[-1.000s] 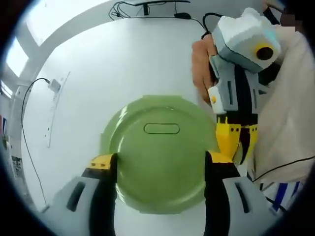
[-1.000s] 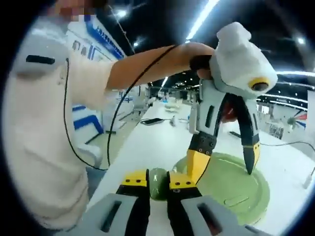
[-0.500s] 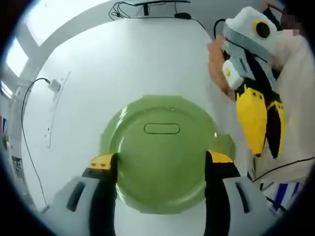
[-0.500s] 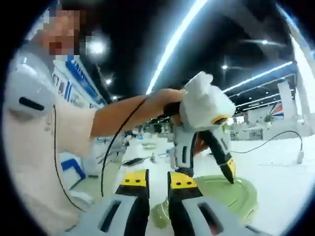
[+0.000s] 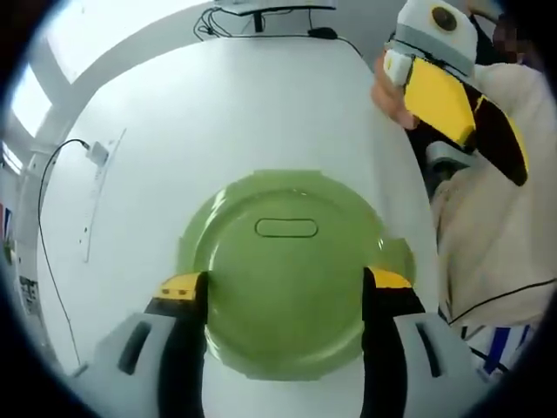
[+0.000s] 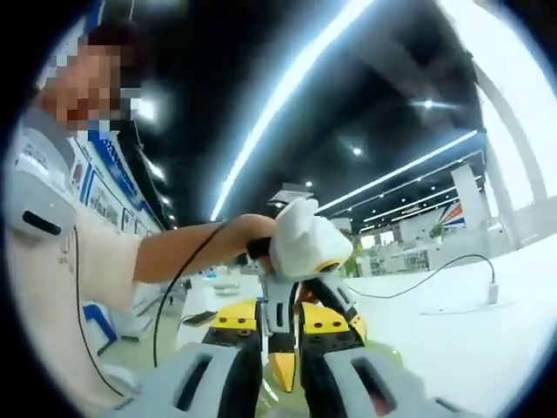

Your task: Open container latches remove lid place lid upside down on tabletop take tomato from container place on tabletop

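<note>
Evidently at the latch-opening step, the left gripper point(image 5: 283, 292) spreads wide, straddling the green lid point(image 5: 287, 270) of the container on the white table point(image 5: 218, 113), while the right gripper point(image 6: 280, 324), nearly clenched and empty, must descend to another latch.

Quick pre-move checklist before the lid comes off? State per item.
1. Left gripper straddling the green lid: ok, its jaws stand on either side of the lid's raised centre.
2. Left jaws actually clamping the lid: cannot tell, contact at the tips is not clear.
3. Right gripper clear of the container: ok, it is raised off to the side above the table edge.
4. Right gripper empty: ok, its jaws stand nearly closed with nothing between them in the right gripper view.
5. Latches released: cannot tell; one tab sticks out at the rim, the others are not readable.
6. Bare white tabletop beyond the lid for setting it down: ok.
</note>
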